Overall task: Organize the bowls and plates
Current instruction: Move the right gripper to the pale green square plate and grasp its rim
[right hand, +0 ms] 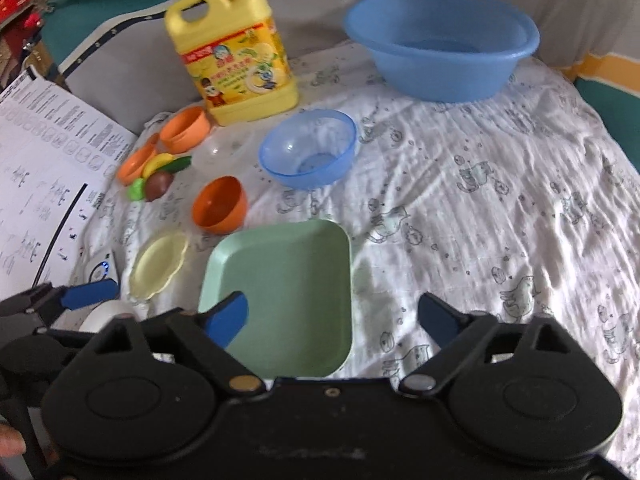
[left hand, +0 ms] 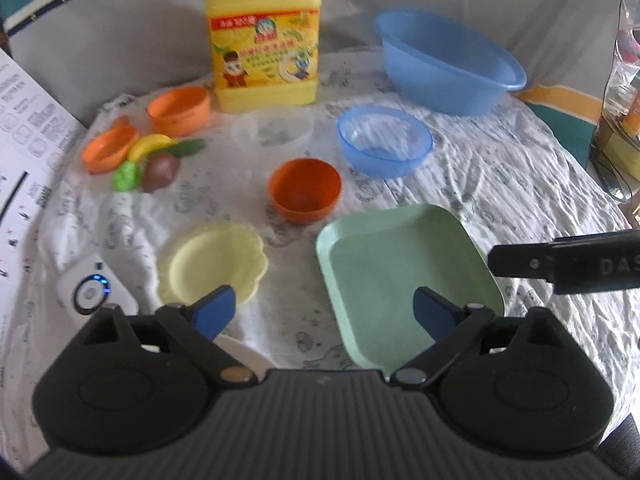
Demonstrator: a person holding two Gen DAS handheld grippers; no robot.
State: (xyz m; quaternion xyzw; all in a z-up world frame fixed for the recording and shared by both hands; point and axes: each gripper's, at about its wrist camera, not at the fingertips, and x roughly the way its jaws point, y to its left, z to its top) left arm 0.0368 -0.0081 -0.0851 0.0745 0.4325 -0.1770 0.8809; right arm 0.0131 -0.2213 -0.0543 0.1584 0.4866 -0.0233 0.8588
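Two hand-held grippers hang wide open, gripping nothing: the left hand-held gripper (left hand: 324,312) above the cloth between the yellow plate (left hand: 212,266) and green square plate (left hand: 404,276), the right hand-held gripper (right hand: 334,316) above that green plate's right edge. Beyond sit a blue basin (right hand: 440,40), a yellow detergent jug (left hand: 264,40) whose label is unreadable, a blue bowl (left hand: 384,144) and an orange bowl (left hand: 304,190).

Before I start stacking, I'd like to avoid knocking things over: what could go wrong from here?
Both grippers are open and hold nothing. The green square plate lies flat on wrinkled cloth, so a finger may snag fabric while getting under its rim. The orange bowl is tilted and could roll if nudged. The left gripper and right gripper hover close together over that plate and might collide.
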